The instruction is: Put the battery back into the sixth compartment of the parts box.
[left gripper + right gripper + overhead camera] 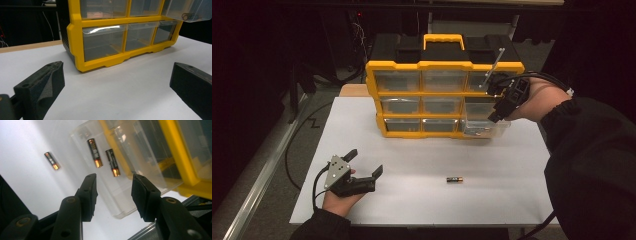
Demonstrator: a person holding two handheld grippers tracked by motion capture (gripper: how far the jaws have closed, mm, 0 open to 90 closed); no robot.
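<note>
The left tool [364,162] rests on the white counter [422,200], jaws wide, holding nothing; a lone battery [455,179] lies on the counter, black with a gold end; the yellow drawer box [444,65] has see-through drawers; its pulled-out drawer [140,187] holds two batteries [95,153]; the other drawers are too cloudy to see into; the right tool [113,195] hovers above it, jaws partly apart, holding nothing.

Right tool [113,195], two black jaws apart w/ nothing between, hangs over a clear plastic drawer [125,202] pulled out of the yellow-framed organizer box [180,152]. Two black-and-copper cylindrical batteries lie inside drawer, side by side: one [94,152] & another [112,162]. A third matching battery [52,160] lies apart on the white counter [27,185]
</note>
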